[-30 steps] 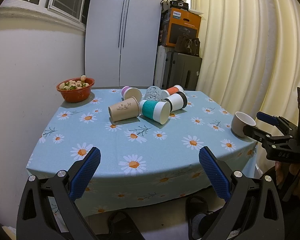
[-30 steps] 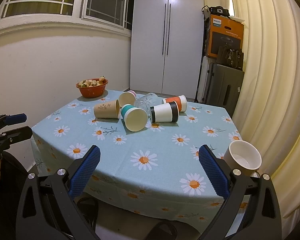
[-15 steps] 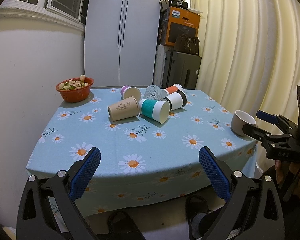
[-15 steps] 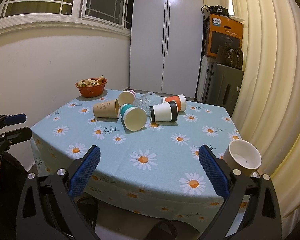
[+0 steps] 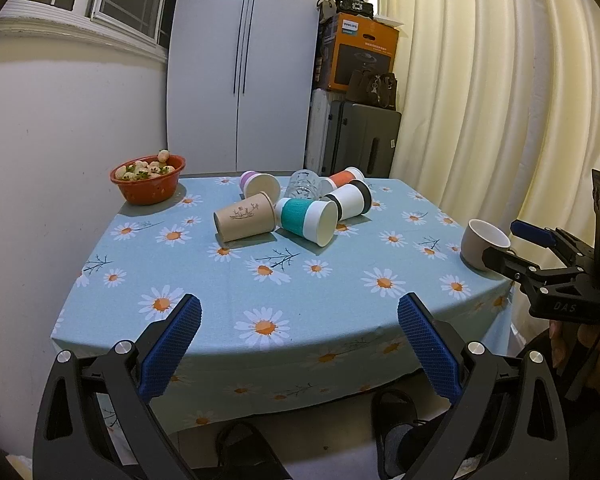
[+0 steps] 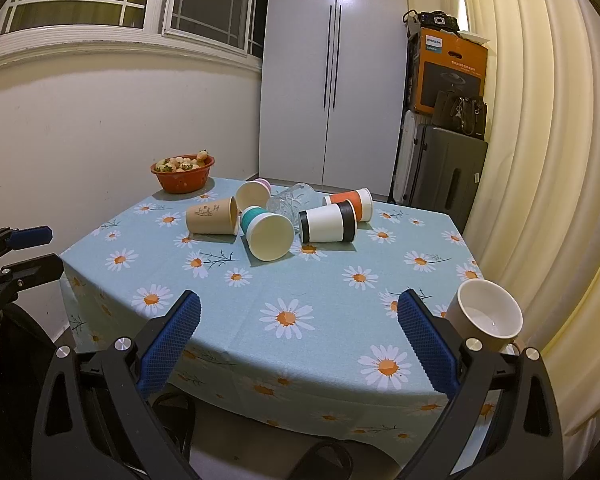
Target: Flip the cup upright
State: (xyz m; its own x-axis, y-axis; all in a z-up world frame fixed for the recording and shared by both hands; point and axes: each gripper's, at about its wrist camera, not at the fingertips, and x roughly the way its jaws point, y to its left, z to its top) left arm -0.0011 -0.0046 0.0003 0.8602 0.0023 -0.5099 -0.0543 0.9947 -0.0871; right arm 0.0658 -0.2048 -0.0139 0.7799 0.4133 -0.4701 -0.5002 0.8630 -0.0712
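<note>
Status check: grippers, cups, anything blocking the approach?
Left gripper open, right gripper open, both short of the table edge. Cup cluster on its side mid-table, untouched. Beige mug upright beside right gripper's finger; path to cluster otherwise open.

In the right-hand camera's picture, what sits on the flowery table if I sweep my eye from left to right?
Red bowl → brown paper cup → teal-sleeved cup → black-banded white cup → beige mug at the near right edge. The cups behind overlap too much to place.
</note>
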